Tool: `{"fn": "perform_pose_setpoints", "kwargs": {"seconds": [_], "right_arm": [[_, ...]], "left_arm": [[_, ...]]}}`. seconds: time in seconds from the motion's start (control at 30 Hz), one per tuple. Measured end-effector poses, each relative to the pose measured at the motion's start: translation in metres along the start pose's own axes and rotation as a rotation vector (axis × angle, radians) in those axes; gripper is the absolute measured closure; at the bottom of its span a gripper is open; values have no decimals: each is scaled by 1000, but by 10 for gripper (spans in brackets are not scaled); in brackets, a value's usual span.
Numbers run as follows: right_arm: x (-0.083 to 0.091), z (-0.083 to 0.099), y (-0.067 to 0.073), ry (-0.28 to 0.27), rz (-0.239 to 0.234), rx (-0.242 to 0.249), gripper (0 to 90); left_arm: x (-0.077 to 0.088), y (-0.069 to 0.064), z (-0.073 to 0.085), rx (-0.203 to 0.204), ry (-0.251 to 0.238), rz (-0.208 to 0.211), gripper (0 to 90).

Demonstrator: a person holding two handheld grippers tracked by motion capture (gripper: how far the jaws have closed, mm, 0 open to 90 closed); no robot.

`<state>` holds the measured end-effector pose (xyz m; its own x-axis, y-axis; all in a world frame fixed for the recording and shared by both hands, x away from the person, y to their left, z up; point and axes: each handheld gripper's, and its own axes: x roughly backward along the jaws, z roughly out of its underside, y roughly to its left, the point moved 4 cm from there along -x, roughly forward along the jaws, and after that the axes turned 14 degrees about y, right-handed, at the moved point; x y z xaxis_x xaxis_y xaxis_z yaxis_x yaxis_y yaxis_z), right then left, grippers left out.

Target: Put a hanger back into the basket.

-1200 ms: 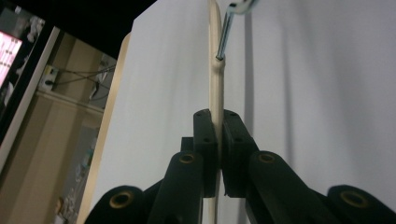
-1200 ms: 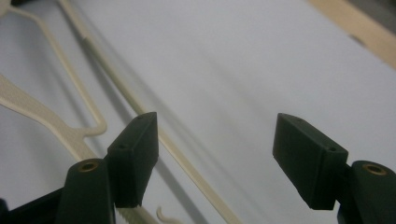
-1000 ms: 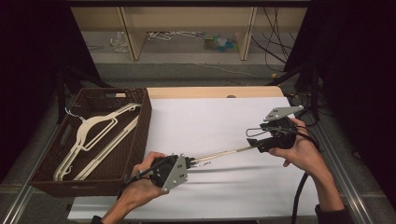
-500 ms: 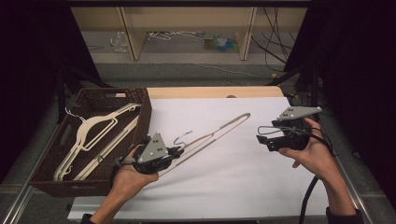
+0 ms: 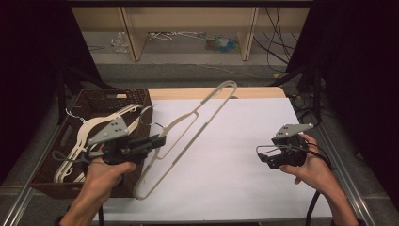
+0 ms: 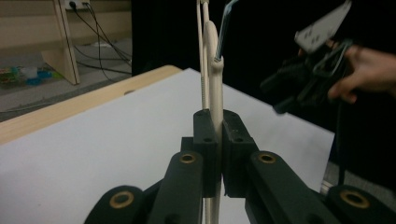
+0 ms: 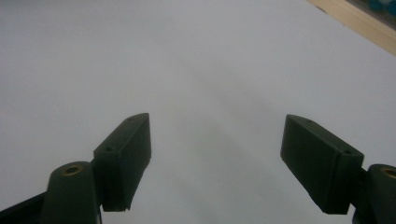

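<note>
My left gripper (image 5: pixel 157 141) is shut on a cream plastic hanger (image 5: pixel 188 143) near its metal hook. It holds the hanger tilted in the air beside the basket, with the far end pointing up and away. In the left gripper view the jaws (image 6: pixel 218 135) clamp the hanger's (image 6: pixel 215 84) thin edge, which rises straight up. My right gripper (image 5: pixel 263 155) hovers over the right side of the white sheet. Its jaws stand wide apart (image 7: pixel 217 158) with nothing between them. It is also seen farther off in the left gripper view (image 6: pixel 303 79).
A brown woven basket (image 5: pixel 84 94) sits at the table's left edge with several cream hangers (image 5: pixel 89 127) lying in it. A white sheet (image 5: pixel 235 141) covers the table, with a wooden strip along its far edge. Shelves with cables stand behind.
The left hand has lifted the hanger and carried it left toward the basket, swinging its far end up off the sheet. The right gripper has drifted slightly down and toward the person.
</note>
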<state>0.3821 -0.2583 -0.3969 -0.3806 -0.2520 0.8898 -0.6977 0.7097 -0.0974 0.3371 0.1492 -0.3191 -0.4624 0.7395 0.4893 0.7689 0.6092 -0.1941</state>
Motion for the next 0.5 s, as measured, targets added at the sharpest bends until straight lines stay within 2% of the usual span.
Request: {"fn": "perform_pose_setpoints", "kwargs": {"seconds": [0.07, 0.1, 0.17, 0.2, 0.27, 0.5], "right_arm": [[-5, 4, 2, -10, 9, 3, 254], [-6, 6, 4, -6, 1, -13, 254], [-10, 8, 4, -22, 14, 4, 253], [-10, 10, 5, -10, 8, 9, 251], [-14, 11, 8, -25, 13, 2, 247], [-21, 12, 17, -7, -3, 28, 247]], "left_arm": [[16, 4, -6, 7, -36, -1, 860], [22, 5, -9, 8, -44, -7, 859], [36, 11, -15, 5, -54, -44, 859], [45, 15, -18, 8, -58, -66, 860], [56, 23, -21, 20, -65, -87, 860], [94, 64, -24, 95, -87, -170, 860]]}}
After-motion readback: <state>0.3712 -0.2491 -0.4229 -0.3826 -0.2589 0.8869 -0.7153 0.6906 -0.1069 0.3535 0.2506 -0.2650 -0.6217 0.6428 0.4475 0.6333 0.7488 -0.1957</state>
